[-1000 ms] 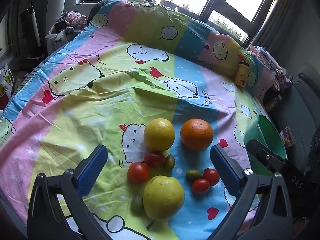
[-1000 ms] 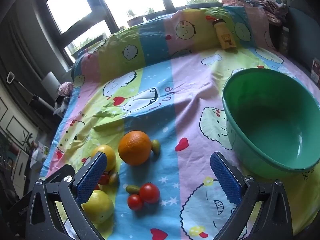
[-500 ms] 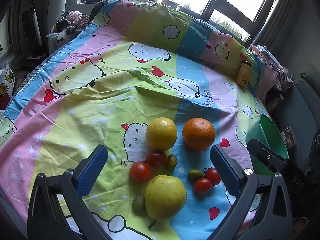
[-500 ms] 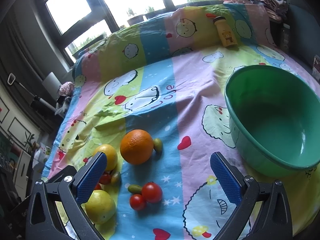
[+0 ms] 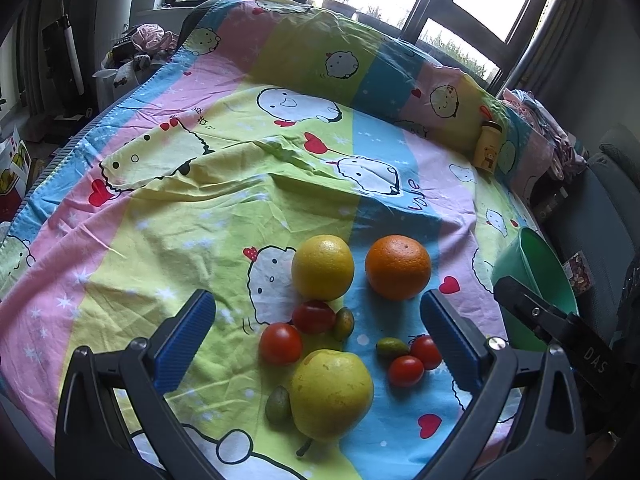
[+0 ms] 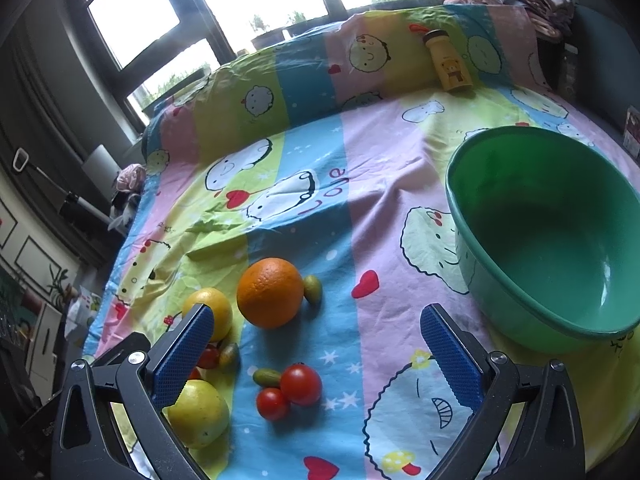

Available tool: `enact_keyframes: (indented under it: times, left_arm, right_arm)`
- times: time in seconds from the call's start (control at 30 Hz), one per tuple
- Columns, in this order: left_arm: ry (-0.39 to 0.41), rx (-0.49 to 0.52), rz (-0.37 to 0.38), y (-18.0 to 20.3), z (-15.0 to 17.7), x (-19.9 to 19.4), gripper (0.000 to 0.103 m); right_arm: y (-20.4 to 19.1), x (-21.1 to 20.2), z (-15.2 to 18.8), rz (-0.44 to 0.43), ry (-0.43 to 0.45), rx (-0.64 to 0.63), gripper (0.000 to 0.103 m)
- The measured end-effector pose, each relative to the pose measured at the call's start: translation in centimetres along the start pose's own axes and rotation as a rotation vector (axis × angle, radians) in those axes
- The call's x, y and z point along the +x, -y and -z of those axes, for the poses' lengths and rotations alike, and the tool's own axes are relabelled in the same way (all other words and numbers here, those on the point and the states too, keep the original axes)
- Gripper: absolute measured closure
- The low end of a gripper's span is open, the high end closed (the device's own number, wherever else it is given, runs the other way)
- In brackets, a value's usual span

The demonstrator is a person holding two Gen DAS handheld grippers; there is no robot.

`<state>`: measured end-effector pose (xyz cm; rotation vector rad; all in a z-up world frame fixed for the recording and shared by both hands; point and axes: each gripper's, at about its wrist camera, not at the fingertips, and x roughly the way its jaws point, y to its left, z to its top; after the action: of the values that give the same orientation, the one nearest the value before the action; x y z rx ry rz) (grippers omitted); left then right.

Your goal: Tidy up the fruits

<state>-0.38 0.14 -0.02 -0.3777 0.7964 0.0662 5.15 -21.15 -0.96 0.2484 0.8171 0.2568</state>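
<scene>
Fruit lies on a cartoon bedsheet: an orange (image 5: 398, 267) (image 6: 270, 292), a yellow citrus (image 5: 322, 267) (image 6: 208, 312), a yellow-green pear (image 5: 331, 394) (image 6: 198, 414), several red tomatoes (image 5: 280, 343) (image 6: 301, 385) and small green kumquats (image 5: 392, 347) (image 6: 312, 289). A green bowl (image 6: 532, 312) (image 5: 516, 276) stands empty to the right. My left gripper (image 5: 318, 332) is open above the fruit, holding nothing. My right gripper (image 6: 316, 354) is open over the tomatoes, holding nothing.
A yellow bear-print bottle (image 5: 487, 151) (image 6: 449, 62) lies against the raised bedding at the back. The right gripper's arm (image 5: 560, 330) shows at the right of the left wrist view. Clutter and a chair flank the bed.
Both grippers have drifted slightly; the fruit sits a little lower and nearer in the views. Nothing was taken hold of or moved.
</scene>
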Motion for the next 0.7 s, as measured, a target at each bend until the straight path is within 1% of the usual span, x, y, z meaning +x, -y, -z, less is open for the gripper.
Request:
enact_keyframes:
  times: [0.7]
  left_arm:
    - [0.002, -0.003, 0.006, 0.13, -0.05, -0.21, 0.001]
  right_arm:
    - [-0.02, -0.17, -0.06, 0.005, -0.003, -0.003, 0.0]
